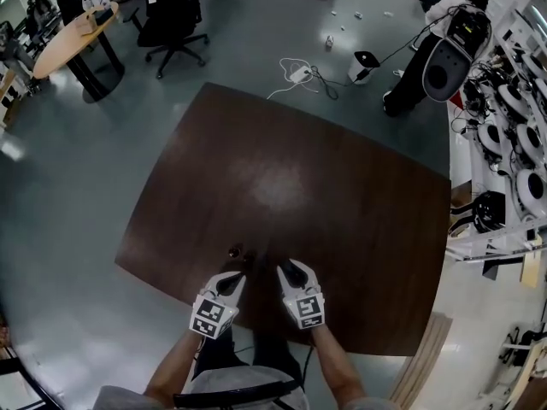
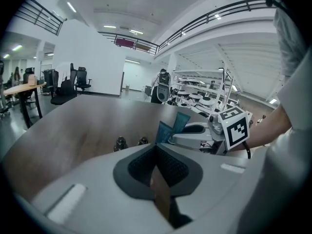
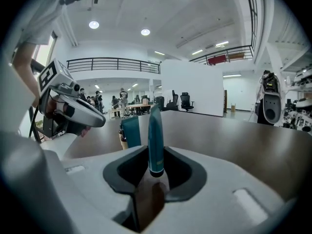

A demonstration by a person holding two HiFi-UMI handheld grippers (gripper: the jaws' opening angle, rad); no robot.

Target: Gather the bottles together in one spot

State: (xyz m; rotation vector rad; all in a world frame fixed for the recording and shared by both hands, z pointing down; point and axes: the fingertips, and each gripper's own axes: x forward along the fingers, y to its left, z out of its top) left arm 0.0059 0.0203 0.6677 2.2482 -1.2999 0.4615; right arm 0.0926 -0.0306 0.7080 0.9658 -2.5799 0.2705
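Two small dark-capped bottles stand close together near the front edge of the dark brown table. In the left gripper view they appear as one bottle and its neighbour, just ahead of me. My left gripper sits right behind them with its dark pads meeting in a closed seam and nothing held. My right gripper rests beside it. Its teal fingers stand a little apart with nothing between them. One bottle peeks out behind the left teal finger.
On the floor beyond the table lie a white cable with a power strip and a white bin. A black office chair and a round wooden table stand far left. Shelves of equipment line the right side.
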